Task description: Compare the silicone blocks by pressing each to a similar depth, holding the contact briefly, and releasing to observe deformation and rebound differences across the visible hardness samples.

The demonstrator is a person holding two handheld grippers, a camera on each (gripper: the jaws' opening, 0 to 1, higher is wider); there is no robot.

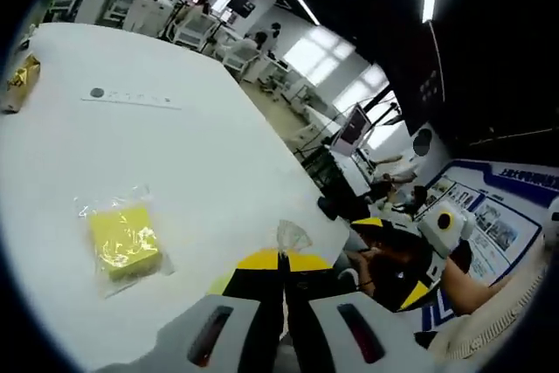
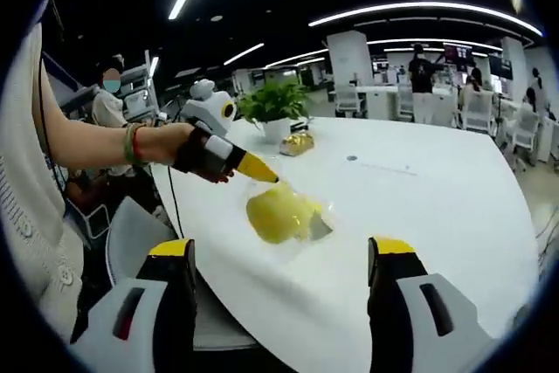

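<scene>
A yellow silicone block (image 1: 124,240) in a clear plastic bag lies on the white table (image 1: 192,155), left of my left gripper (image 1: 281,261). Its yellow-tipped jaws are shut, and a small peak of clear plastic (image 1: 293,235) stands right at the tips. In the right gripper view a hand holds the left gripper (image 2: 266,176) with its tip at the upper edge of the bagged yellow block (image 2: 278,214). My right gripper (image 2: 284,255) hangs open in front of the table edge, nothing between its jaws, and appears from the right as the right gripper (image 1: 393,259).
A gold-wrapped object (image 2: 297,143) and a potted plant (image 2: 275,102) stand at the table's far end. A thin printed strip (image 1: 131,98) lies farther along the top. The table edge (image 2: 262,290) is close. Chairs, desks and people are beyond.
</scene>
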